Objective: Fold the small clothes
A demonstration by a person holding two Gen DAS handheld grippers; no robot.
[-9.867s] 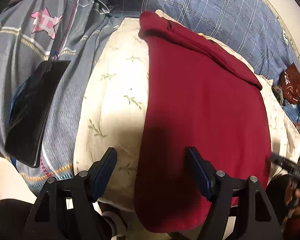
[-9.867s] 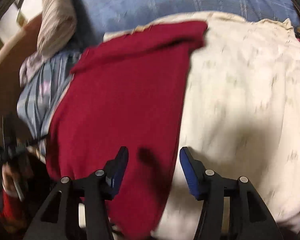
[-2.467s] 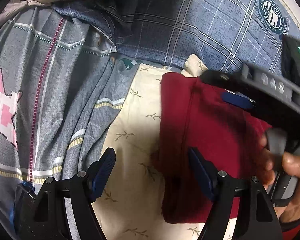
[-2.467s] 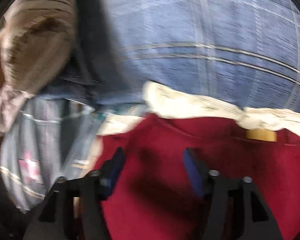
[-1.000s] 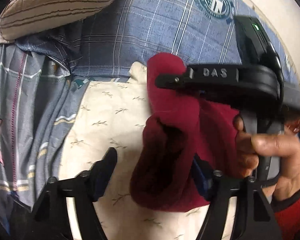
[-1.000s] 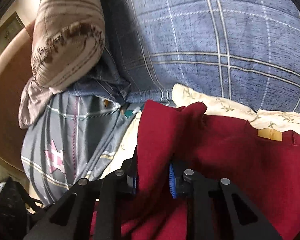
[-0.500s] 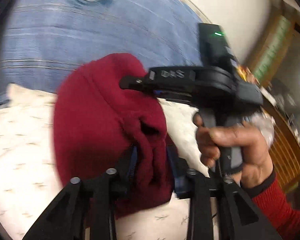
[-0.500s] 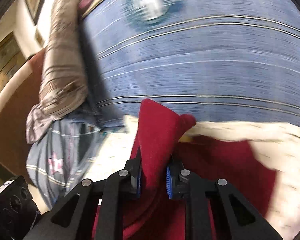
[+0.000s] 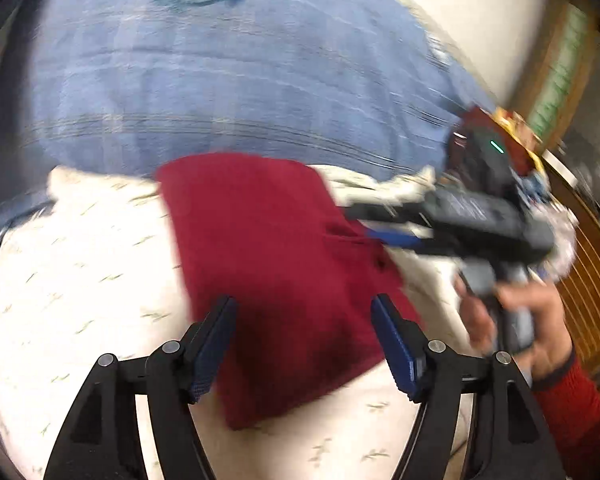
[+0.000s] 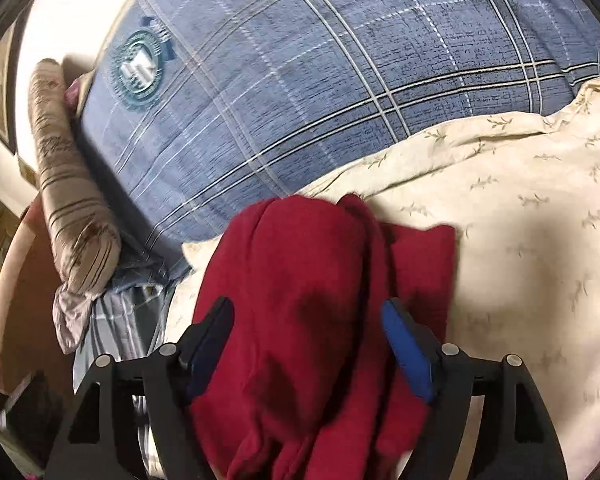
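A dark red garment (image 9: 276,264) lies folded in a rough rectangle on the cream leaf-print sheet (image 9: 80,280). My left gripper (image 9: 302,340) is open, its blue pads either side of the garment's near part, just above it. In the left wrist view the right gripper (image 9: 396,238) shows at the garment's right edge, held by a hand. In the right wrist view the red garment (image 10: 300,320) lies bunched in thick folds. My right gripper (image 10: 306,340) is open with the folds between its pads.
A blue plaid blanket (image 10: 320,80) with a round crest covers the bed beyond the sheet. A striped brown bolster pillow (image 10: 68,200) lies at the left. A wooden rail (image 9: 588,272) and cluttered items stand at the right.
Both grippers were shut on the raised red garment half a second ago. Both have now opened and the garment lies down flat, folded over on the sheet.
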